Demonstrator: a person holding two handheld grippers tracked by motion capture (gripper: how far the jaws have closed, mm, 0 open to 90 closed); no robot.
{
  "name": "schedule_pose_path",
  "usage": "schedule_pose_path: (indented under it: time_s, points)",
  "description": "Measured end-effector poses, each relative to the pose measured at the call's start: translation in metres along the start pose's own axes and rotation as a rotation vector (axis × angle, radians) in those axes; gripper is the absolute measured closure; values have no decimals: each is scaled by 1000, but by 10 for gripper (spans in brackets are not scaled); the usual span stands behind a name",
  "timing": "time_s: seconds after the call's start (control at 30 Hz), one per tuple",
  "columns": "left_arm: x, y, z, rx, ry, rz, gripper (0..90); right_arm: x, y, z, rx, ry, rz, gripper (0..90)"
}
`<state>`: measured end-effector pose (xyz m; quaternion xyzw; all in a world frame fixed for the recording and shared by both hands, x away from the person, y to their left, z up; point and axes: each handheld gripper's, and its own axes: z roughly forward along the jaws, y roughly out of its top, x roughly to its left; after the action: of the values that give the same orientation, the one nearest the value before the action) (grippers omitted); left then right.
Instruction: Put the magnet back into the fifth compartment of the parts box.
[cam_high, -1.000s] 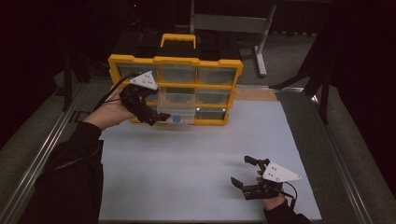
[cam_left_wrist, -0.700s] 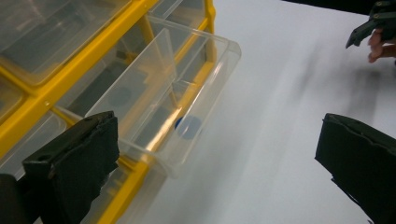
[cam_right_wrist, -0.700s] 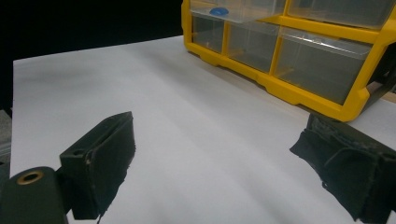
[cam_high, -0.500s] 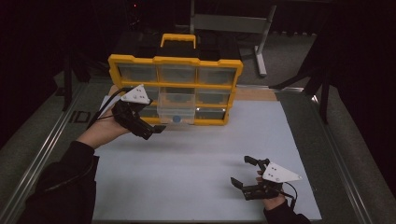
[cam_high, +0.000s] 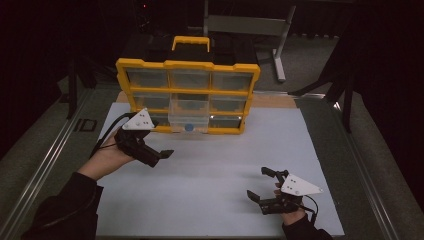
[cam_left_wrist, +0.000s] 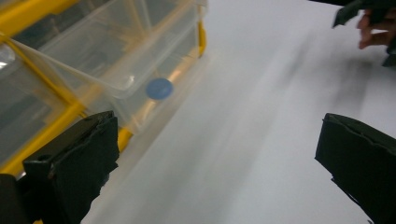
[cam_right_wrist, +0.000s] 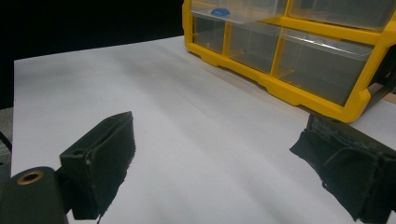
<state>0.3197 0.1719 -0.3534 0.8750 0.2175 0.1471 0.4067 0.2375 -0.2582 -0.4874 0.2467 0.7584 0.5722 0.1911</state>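
In the high view, the yellow organizer (cam_high: 187, 95) stands upright at twelve o'clock on the white table (cam_high: 215, 170), its clear middle drawer (cam_high: 188, 116) pulled out toward the person, with a blue disc (cam_high: 189, 127) lying at the drawer's front edge. The left gripper (cam_high: 162, 155) hovers at nine o'clock, just beside the organizer's lower left corner but apart from it, jaws spread and holding nothing, aimed toward three o'clock. The right gripper (cam_high: 260, 184) rests low at five o'clock, well apart from the organizer, jaws likewise spread and empty. In the left gripper view, the two black jaws stand wide at the bottom corners, bare table between them; the pulled-out drawer (cam_left_wrist: 116, 51) and blue disc (cam_left_wrist: 159, 88) sit at eleven o'clock, and the other hand (cam_left_wrist: 376, 28) shows at two o'clock. In the right gripper view, the jaws stand wide apart with nothing between them over the table; the organizer (cam_right_wrist: 299, 51) runs across one o'clock, the blue disc (cam_right_wrist: 219, 11) at twelve o'clock in the drawer.
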Motion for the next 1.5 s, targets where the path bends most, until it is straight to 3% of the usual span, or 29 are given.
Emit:
schedule_pose_path:
  time_s: [0.47,0.73,0.93,1.5]
  points:
    - [-21,-31,1,-48,-10,-56,0,0,0,1,0,1,-5,98]
    - [-40,-51,4,-77,-23,-93,0,1,0,1,1,1,-6,98]
    - [-54,-64,6,-98,-15,-105,0,1,0,1,2,-1,-7,98]
    - [-76,-106,16,-137,4,-156,0,2,0,2,7,1,-8,98]
